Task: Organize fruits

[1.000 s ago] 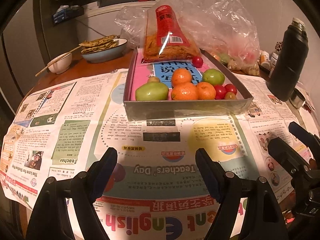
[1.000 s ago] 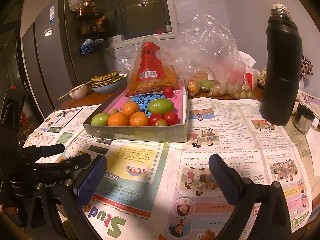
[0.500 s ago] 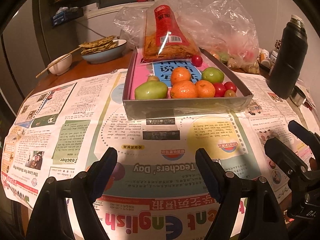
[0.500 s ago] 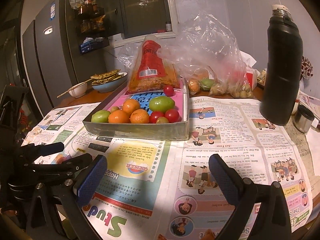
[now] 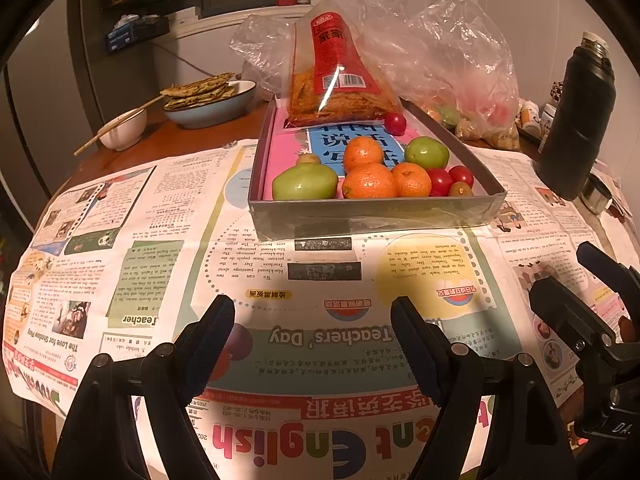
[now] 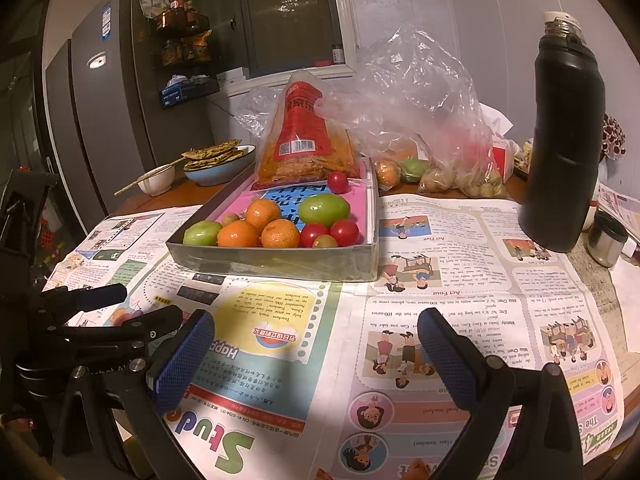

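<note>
Left wrist view: your left gripper (image 5: 312,322) hangs with jaws spread wide and empty over a table (image 5: 132,148) papered in newspaper (image 5: 160,264), facing the tray (image 5: 372,216) of oranges (image 5: 370,180), green fruit (image 5: 305,183) and tomatoes (image 5: 439,181). Only the right wrist view shows the fridge (image 6: 104,120) and window (image 6: 288,12); there your right gripper (image 6: 316,340) also gapes empty, a black flask (image 6: 564,140) standing right of the tray.

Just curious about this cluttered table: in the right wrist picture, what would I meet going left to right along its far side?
White bowl → blue bowl of flatbreads → red snack bag → clear plastic bag → black flask.
</note>
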The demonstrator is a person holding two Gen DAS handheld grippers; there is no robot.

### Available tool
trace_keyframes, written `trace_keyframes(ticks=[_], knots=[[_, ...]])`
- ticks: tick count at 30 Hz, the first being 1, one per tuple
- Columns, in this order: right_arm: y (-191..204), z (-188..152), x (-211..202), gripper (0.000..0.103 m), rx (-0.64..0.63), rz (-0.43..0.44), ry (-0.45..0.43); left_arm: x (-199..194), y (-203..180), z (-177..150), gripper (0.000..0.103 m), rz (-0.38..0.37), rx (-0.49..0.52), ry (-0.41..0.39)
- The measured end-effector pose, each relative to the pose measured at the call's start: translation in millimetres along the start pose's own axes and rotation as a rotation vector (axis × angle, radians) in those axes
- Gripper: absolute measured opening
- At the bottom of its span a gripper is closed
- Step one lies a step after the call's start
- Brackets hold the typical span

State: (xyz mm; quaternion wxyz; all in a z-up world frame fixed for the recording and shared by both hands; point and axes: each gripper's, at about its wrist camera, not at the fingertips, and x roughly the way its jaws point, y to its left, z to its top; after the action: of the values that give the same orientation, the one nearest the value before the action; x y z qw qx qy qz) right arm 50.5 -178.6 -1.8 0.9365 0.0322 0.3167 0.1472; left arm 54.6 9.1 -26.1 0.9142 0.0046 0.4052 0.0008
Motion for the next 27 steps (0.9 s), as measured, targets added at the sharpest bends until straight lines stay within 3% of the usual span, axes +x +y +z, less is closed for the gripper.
trace_keyframes(ticks=[27], knots=[[1.0,0.3,-0.9,0.102,-0.001,-0.004,0.001,-2.3,0.0,-2.4,0.081,-0.002,-0.005,-0.003]])
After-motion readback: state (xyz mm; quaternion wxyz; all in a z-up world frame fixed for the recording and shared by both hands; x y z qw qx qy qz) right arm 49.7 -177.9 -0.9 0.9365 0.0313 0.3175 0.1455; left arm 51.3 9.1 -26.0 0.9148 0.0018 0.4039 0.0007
